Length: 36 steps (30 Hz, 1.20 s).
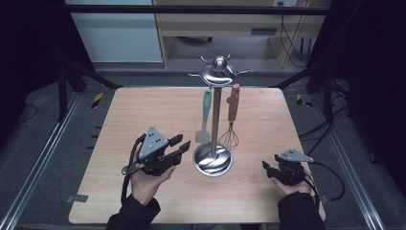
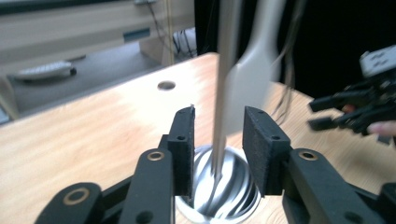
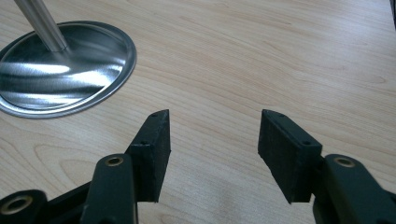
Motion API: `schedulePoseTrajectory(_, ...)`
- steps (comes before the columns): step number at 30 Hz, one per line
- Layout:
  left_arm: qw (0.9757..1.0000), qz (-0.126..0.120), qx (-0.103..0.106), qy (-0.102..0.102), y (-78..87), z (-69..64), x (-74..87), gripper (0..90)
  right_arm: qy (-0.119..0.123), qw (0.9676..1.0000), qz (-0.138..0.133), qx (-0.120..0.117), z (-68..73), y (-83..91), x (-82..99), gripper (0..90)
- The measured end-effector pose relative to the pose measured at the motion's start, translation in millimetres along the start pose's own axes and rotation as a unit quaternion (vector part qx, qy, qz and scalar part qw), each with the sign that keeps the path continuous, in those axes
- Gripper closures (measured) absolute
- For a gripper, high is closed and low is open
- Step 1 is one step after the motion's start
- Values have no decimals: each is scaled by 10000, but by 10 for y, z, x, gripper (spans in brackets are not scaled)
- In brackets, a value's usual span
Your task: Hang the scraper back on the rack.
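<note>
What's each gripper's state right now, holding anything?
Left gripper: open, holding nothing; the steel rack pole stands beyond its jaws.
Right gripper: open, empty, over the wooden table.

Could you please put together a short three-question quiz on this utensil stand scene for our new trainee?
1. Which two utensils hang from the steel stand?
2. True or false: the right gripper holds the whisk.
3. Which is nearer the stand's round base: the left gripper or the right gripper?

Key
1. A spatula with a teal handle and a whisk with a brown handle.
2. False: its jaws stand open over bare table, apart from the whisk.
3. The left gripper; its open jaws point at the stand's pole, with nothing held.
</note>
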<state>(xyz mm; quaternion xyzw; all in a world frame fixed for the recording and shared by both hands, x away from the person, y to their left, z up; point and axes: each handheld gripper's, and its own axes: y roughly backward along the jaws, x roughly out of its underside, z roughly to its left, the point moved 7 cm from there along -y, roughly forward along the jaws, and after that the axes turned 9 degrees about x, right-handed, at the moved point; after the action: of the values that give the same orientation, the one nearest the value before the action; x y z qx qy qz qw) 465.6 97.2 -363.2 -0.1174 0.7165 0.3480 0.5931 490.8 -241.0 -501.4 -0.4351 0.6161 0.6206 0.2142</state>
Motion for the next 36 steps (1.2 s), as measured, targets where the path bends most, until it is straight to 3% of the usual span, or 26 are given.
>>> schedulePoseTrajectory(8,9987,384,-244,242,72,349,494,595,53,10000,-6,26,-1,-10,3,444)
schedulePoseTrajectory(21,9919,944,-702,482,230,754,1041,537,69,10000,-9,0,8,2,0,457)
schedulePoseTrajectory(29,9882,1249,-733,503,326,882,1407,537,-8,10000,-38,-42,19,23,-27,500)
schedulePoseTrajectory(36,9892,1191,-690,510,482,925,1556,547,-52,9993,-320,-171,47,122,-178,578)
